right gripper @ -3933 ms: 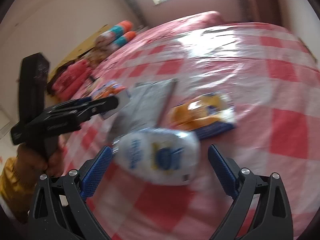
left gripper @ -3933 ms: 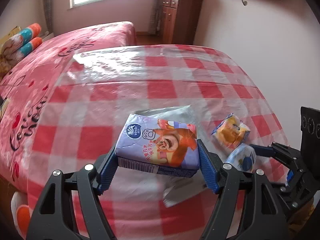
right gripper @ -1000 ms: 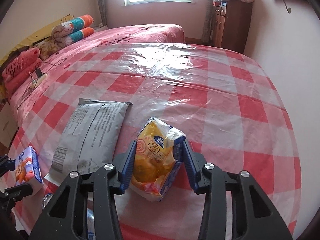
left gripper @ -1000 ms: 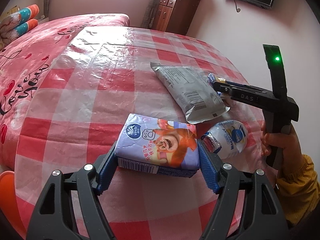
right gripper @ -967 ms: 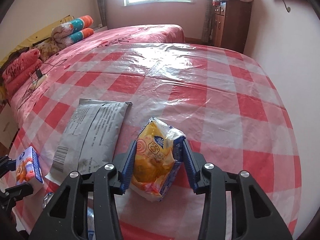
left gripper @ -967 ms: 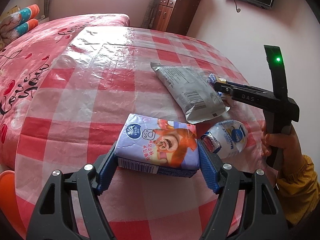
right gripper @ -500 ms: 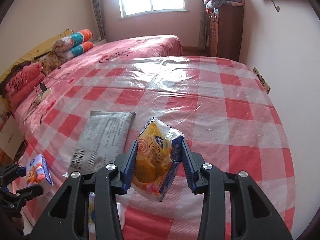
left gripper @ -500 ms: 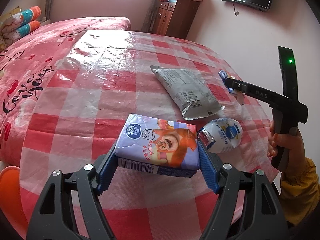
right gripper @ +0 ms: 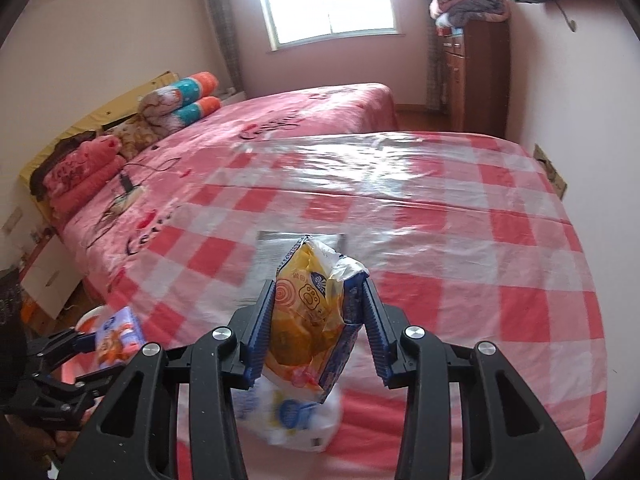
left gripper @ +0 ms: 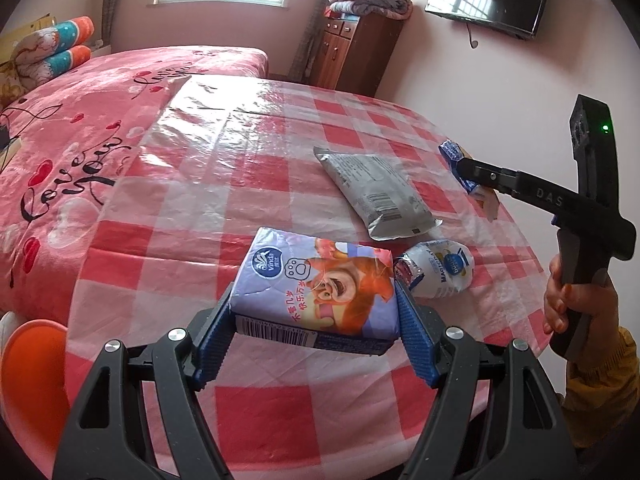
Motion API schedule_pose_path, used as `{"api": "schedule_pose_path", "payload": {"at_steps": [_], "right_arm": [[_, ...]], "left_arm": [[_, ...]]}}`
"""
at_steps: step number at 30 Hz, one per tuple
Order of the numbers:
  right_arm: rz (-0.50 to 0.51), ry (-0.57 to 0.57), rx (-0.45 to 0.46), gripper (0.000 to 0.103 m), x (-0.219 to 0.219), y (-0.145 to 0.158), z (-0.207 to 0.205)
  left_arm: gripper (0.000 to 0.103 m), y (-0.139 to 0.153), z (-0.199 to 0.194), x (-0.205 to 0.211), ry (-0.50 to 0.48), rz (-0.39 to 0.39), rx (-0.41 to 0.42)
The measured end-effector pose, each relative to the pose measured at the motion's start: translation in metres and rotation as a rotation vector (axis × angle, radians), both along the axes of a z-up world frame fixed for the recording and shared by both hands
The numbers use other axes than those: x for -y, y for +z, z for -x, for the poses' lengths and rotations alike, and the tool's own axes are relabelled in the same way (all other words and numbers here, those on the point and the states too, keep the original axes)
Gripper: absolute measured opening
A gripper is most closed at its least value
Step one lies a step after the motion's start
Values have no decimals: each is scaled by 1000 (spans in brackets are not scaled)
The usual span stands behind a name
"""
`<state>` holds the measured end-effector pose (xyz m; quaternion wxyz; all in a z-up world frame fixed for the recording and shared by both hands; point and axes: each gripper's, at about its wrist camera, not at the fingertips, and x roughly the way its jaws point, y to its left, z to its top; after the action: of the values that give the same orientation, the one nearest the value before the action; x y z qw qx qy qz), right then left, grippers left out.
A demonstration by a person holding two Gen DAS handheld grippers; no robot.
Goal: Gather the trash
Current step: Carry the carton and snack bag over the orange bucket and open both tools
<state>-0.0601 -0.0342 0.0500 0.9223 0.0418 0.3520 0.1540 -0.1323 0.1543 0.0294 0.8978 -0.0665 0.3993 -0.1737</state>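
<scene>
My left gripper [left gripper: 316, 328] is shut on a purple tissue pack [left gripper: 320, 284] and holds it above the red-checked table's near edge. My right gripper [right gripper: 318, 328] is shut on a crumpled yellow tissue wrapper [right gripper: 312, 320], lifted off the table; it also shows at the right of the left wrist view [left gripper: 464, 168]. A white and blue wrapper [left gripper: 438, 268] lies on the table just right of the tissue pack, and shows blurred under the right gripper [right gripper: 292, 420]. A grey pouch [left gripper: 376, 196] lies flat behind it.
The table with the checked plastic cloth [left gripper: 248, 168] stands against the pink wall at right. A bed with a pink cover [left gripper: 80, 128] adjoins it at left. An orange bin rim [left gripper: 32, 360] shows low at the left. A wooden cabinet [left gripper: 352, 52] stands at the back.
Both grippers have risen and drawn back from the table with their loads. The right gripper has lifted the yellow wrapper higher. The white and blue wrapper and grey pouch stay on the table.
</scene>
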Motion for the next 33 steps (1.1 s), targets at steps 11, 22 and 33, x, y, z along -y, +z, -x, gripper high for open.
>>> {"api": "schedule_pose_path", "payload": {"at_steps": [11, 22, 33], "right_arm": [[-27, 232, 21, 43, -90, 21, 26], [-32, 572, -30, 43, -217, 18, 58], [-14, 822, -87, 46, -320, -6, 78]], "left_arm": [[74, 4, 27, -42, 86, -8, 8], [74, -5, 72, -122, 282, -48, -27], [74, -35, 100, -203, 502, -63, -99]]}}
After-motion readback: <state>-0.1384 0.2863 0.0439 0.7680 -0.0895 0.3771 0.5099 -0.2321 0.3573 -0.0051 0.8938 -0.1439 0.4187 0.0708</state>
